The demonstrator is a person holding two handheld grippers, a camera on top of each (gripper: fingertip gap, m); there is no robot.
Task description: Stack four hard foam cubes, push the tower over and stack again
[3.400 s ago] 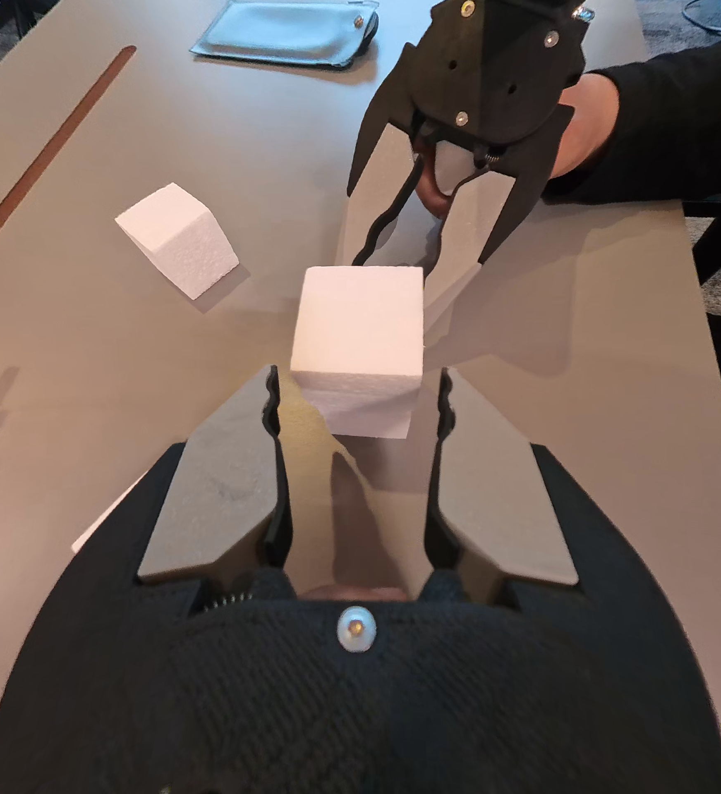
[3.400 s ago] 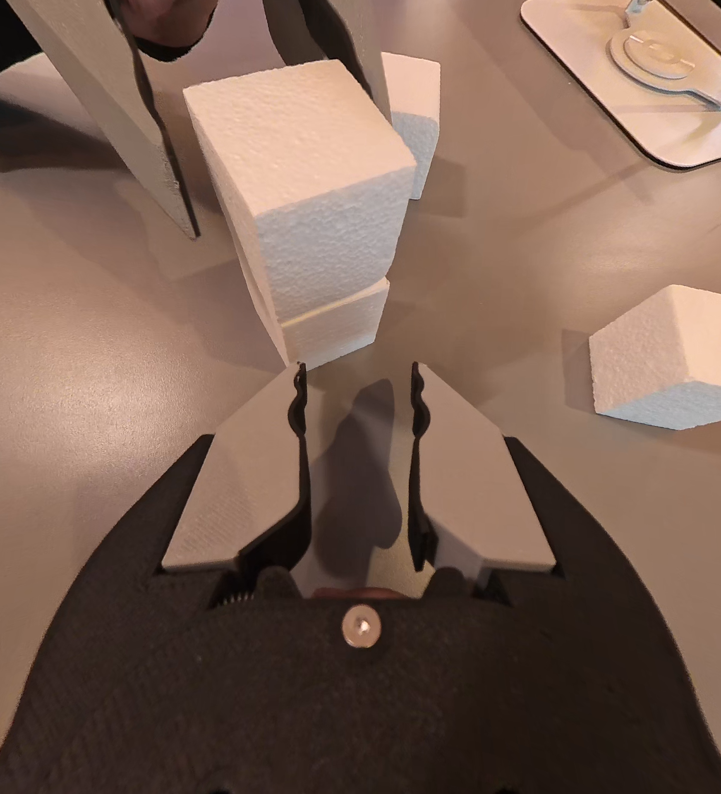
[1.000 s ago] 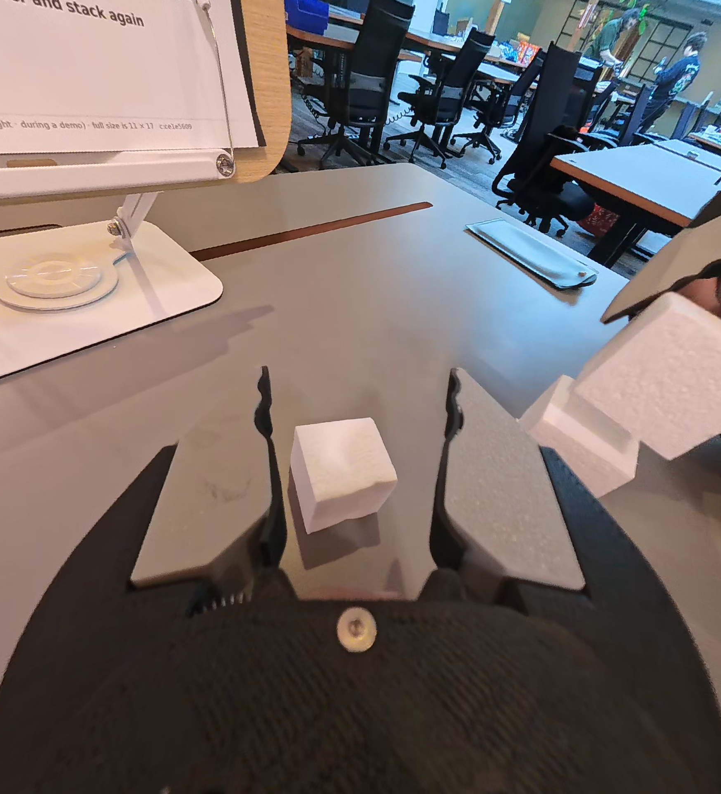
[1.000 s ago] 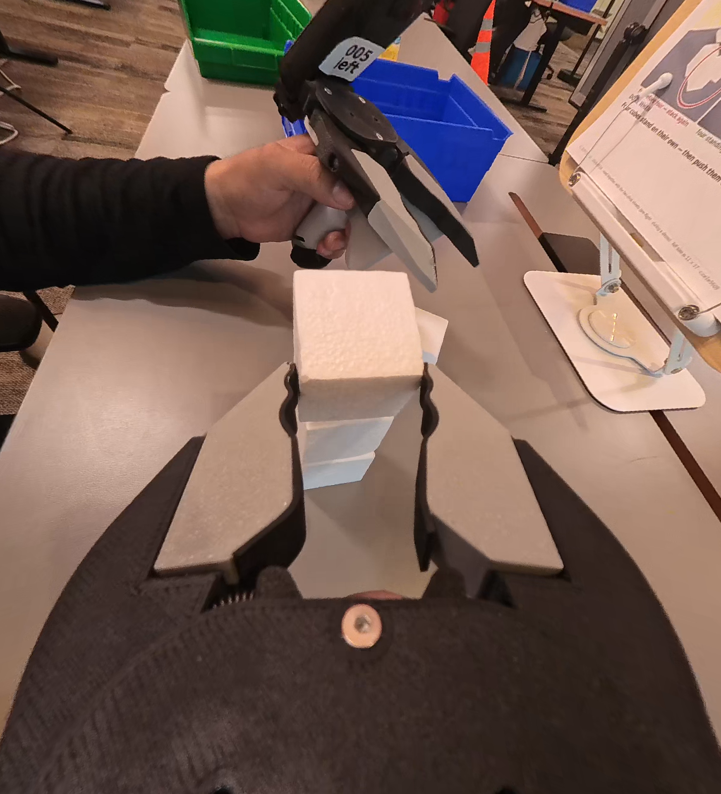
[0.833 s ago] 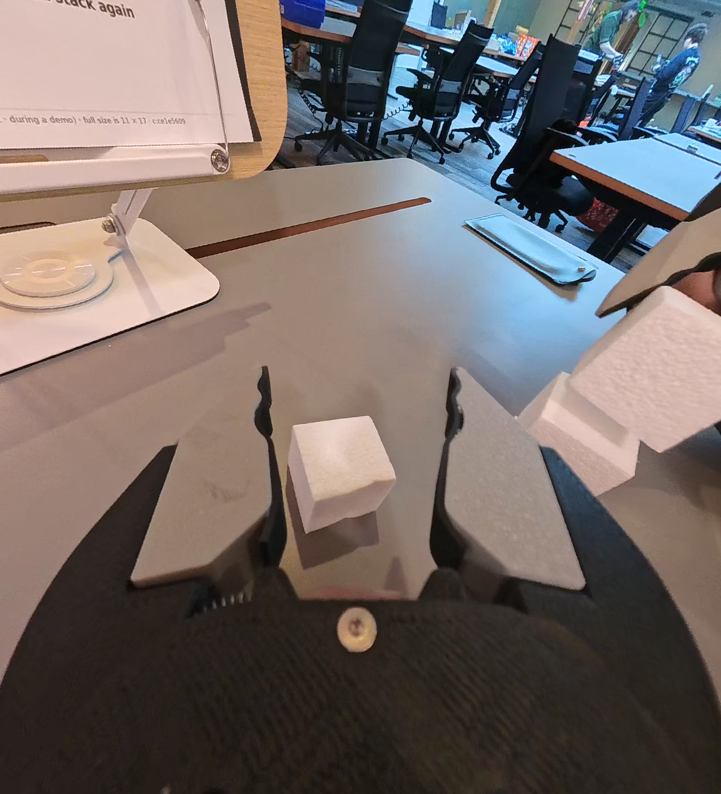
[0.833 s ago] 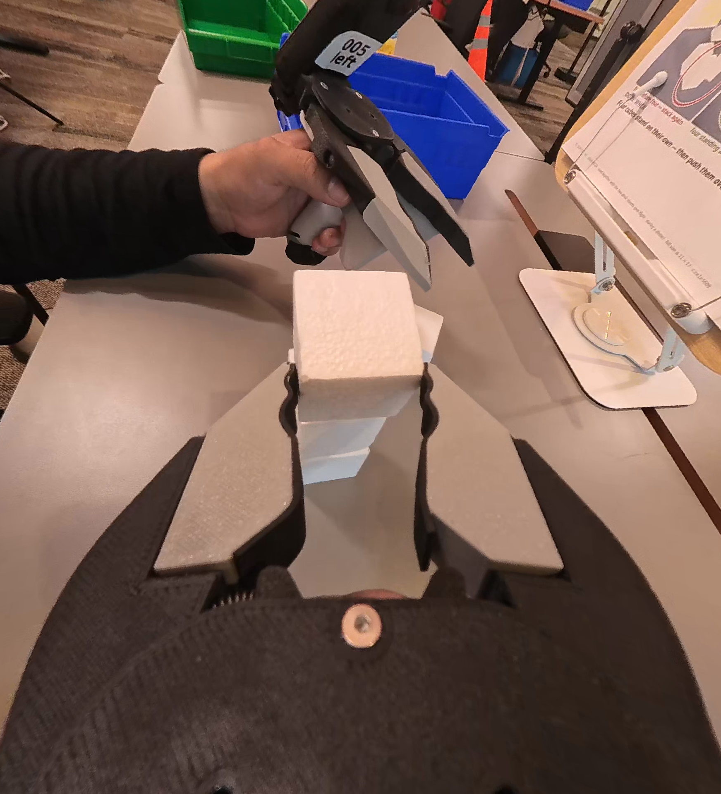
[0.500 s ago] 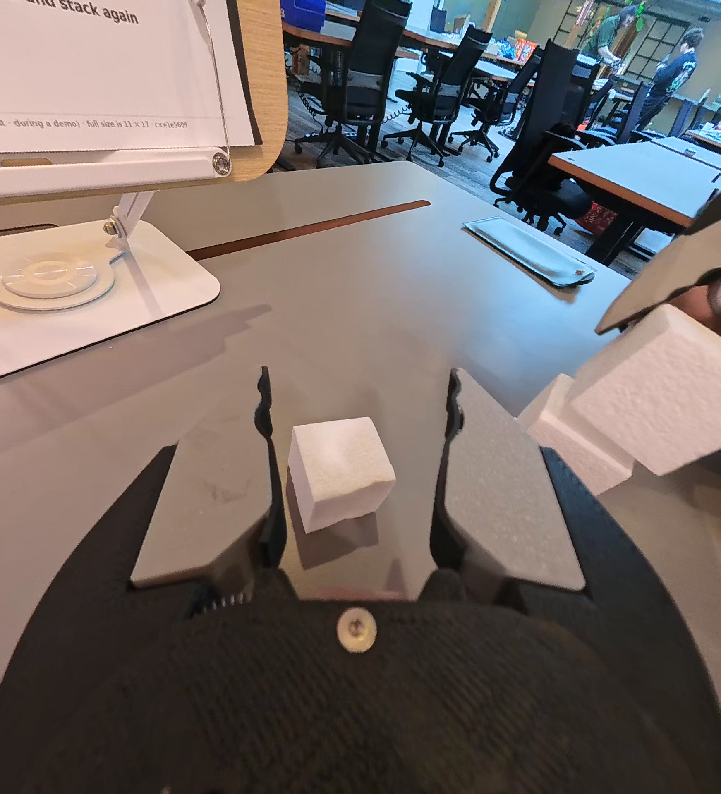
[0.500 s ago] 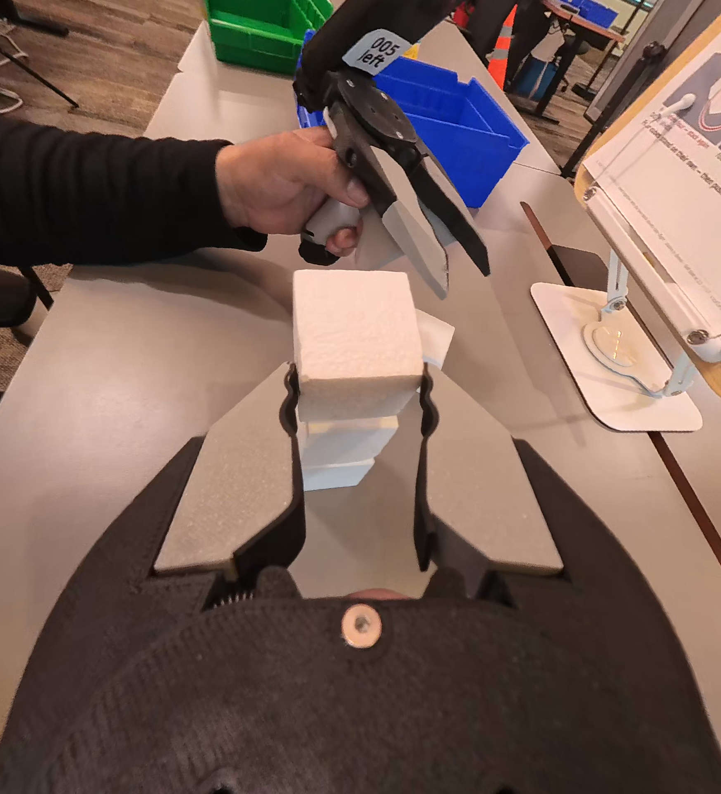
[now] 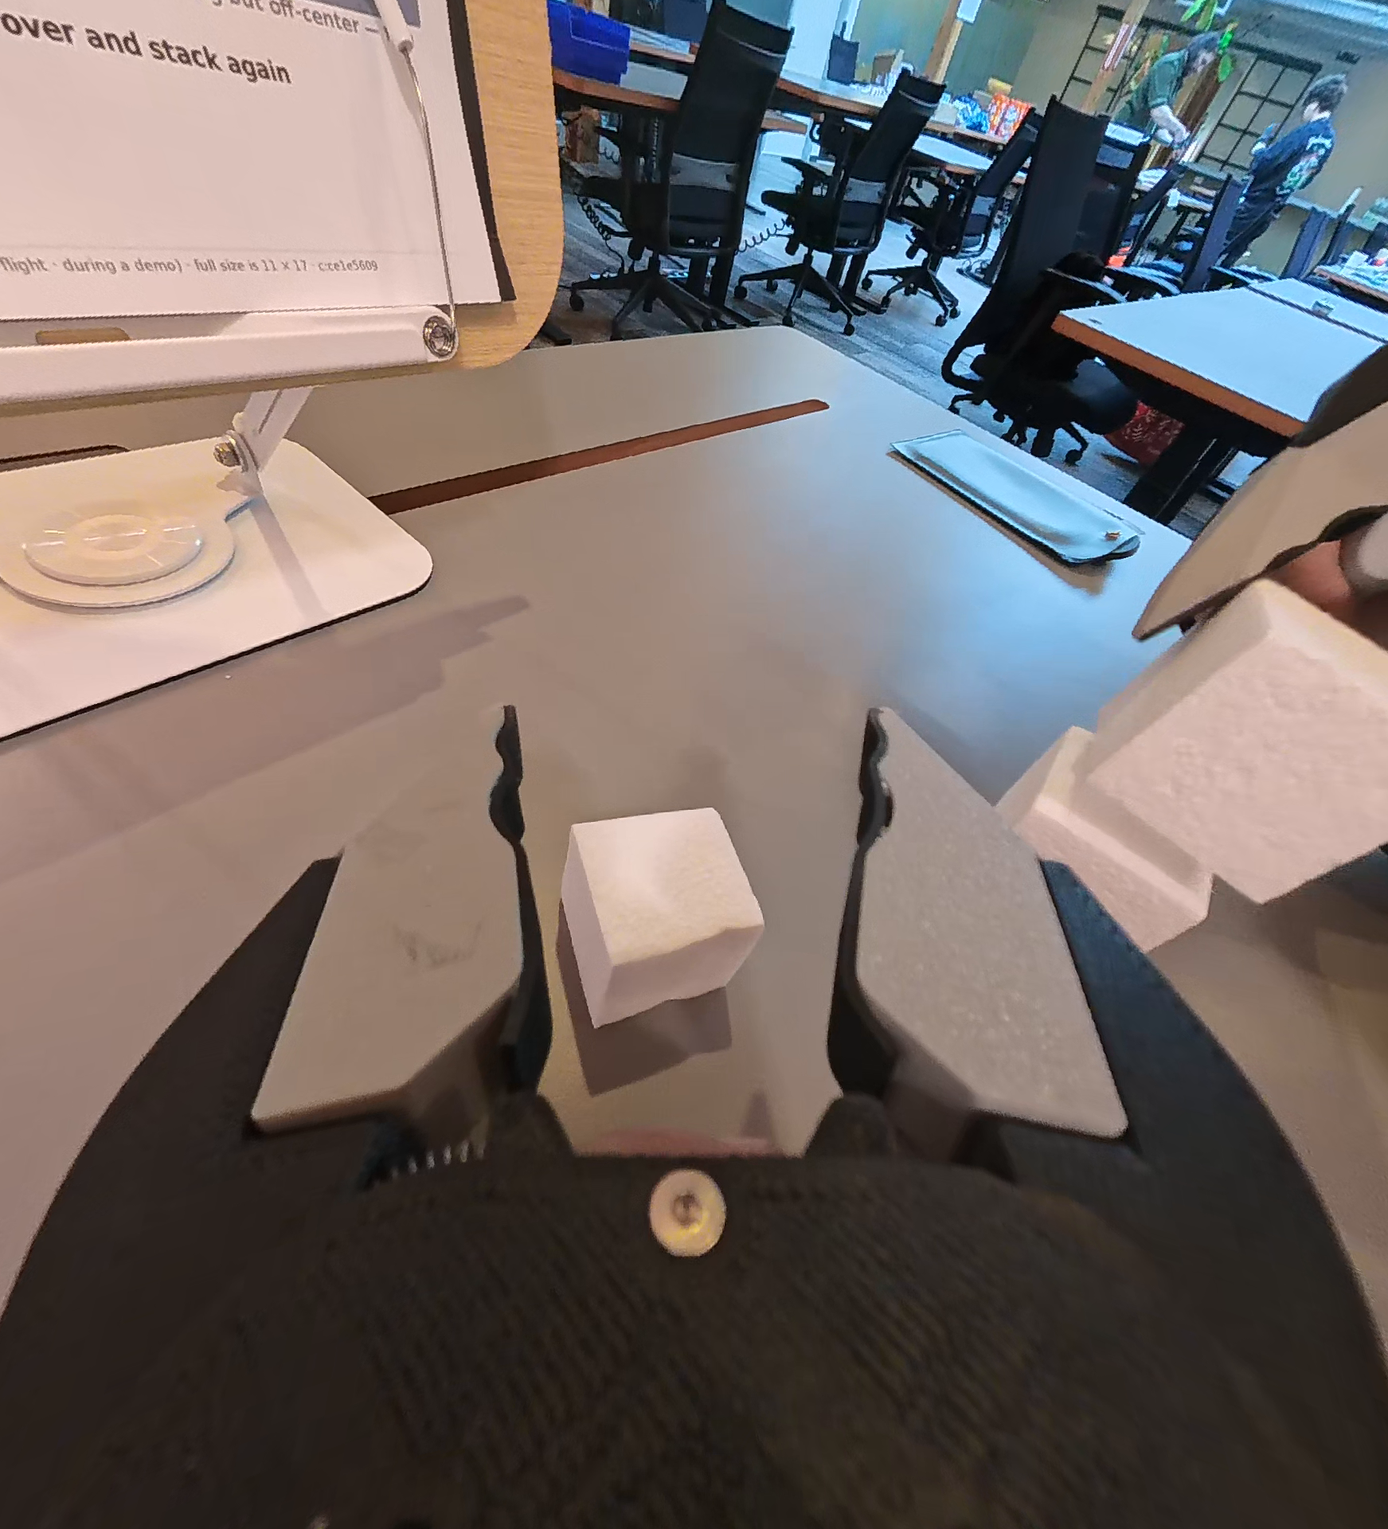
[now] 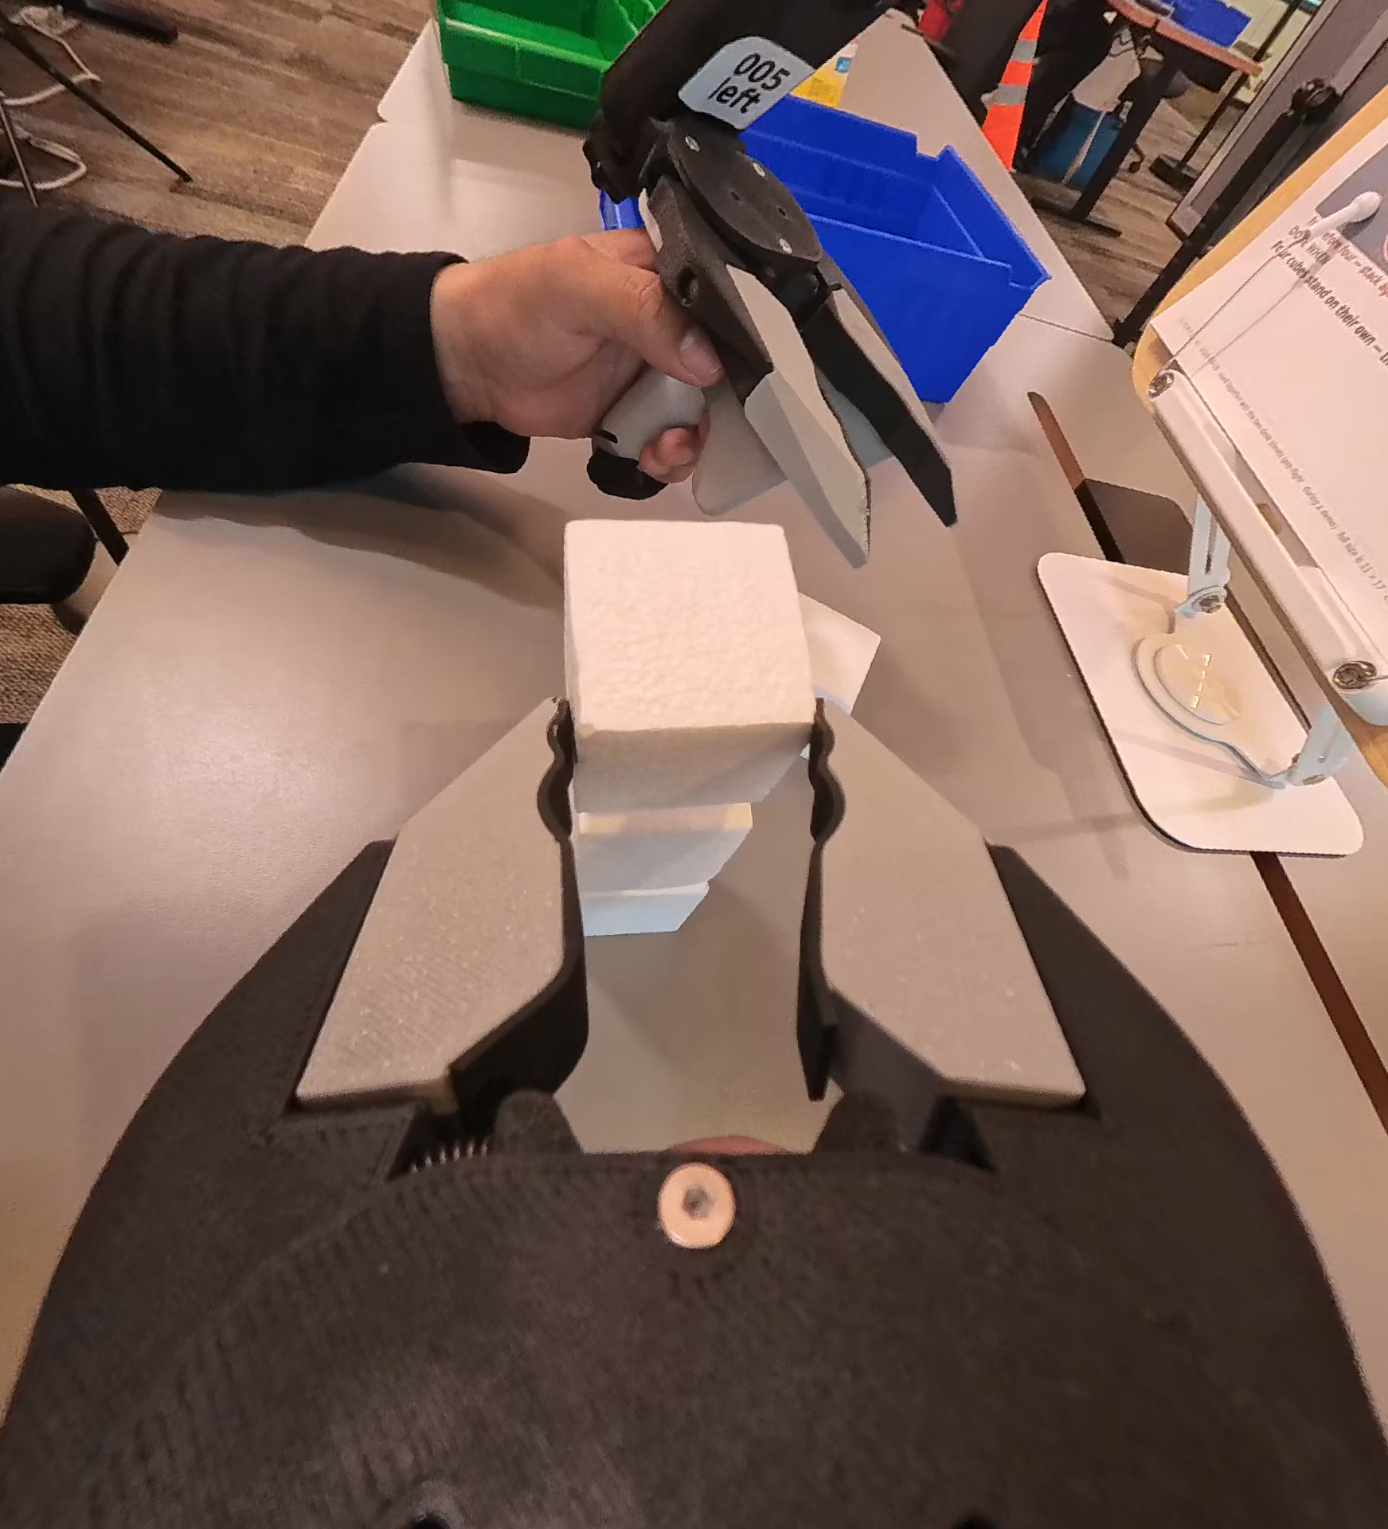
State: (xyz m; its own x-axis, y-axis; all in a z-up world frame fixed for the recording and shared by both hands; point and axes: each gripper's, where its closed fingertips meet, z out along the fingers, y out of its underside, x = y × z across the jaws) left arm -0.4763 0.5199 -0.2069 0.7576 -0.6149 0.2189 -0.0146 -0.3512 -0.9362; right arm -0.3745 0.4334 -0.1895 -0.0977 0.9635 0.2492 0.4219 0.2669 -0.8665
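Observation:
My right gripper (image 10: 690, 720) is shut on a white foam cube (image 10: 682, 629) and holds it over a stack of foam cubes (image 10: 645, 869) on the grey table (image 10: 219, 745). I cannot tell whether the held cube touches the stack. Another cube (image 10: 843, 654) lies behind the stack. My left gripper (image 9: 690, 736) is open and hangs over that lone cube (image 9: 657, 902), which sits on the table between its fingers without touching them. The left wrist view shows the held cube (image 9: 1269, 769), the stack (image 9: 1104, 860) and a right gripper finger (image 9: 1294, 513) at its right edge. The left gripper (image 10: 904, 534) also shows in the right wrist view, in a hand.
A document stand with a white base (image 9: 136, 563) stands at the table's far side, also in the right wrist view (image 10: 1195, 703). A blue bin (image 10: 905, 240) and a green bin (image 10: 525, 41) sit beyond the left gripper. A grey pouch (image 9: 1013, 505) lies near the table edge.
Since 3.4 s ago my right gripper has shut on a cube and brought it over the stack. My left gripper left the stack for the lone cube. In the last second little has moved.

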